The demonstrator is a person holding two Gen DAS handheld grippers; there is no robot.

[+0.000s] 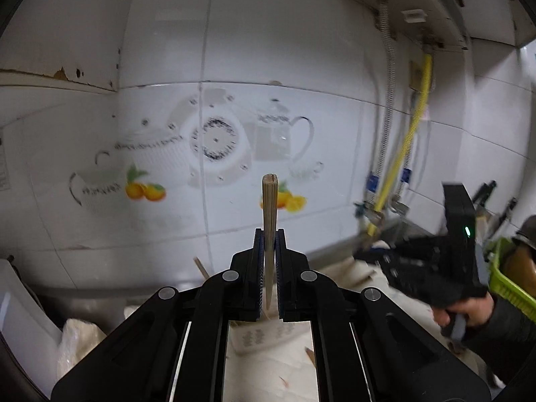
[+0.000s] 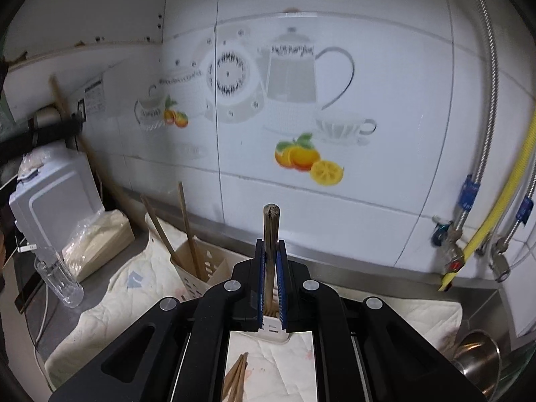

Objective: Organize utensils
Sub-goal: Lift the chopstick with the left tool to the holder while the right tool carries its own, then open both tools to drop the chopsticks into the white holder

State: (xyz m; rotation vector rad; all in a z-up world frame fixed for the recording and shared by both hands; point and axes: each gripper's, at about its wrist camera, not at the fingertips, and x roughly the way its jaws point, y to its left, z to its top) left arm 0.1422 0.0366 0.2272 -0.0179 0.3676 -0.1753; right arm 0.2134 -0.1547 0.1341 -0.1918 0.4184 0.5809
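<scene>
White tiled wall [image 1: 301, 33] with teapot-and-orange decals fills the left wrist view; left gripper [image 1: 269, 244] clamps a pale chopstick [image 1: 269, 207] upright, jaws closed on it. Right gripper body [image 1: 445, 268] shows at the right edge, hand-held. Right wrist view: same wall, quilted cloth [image 2: 110, 305] on the counter; right gripper [image 2: 271, 254] grips a darker chopstick [image 2: 270, 231] upright. Beige utensil holder [image 2: 197, 271] left of it holds two chopsticks; more chopsticks [image 2: 236, 378] lie on the cloth below.

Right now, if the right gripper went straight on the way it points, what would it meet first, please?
Probably the tiled wall. The right gripper, shut on a chopstick, aims above the perforated holder on its left; depth is unclear.
</scene>
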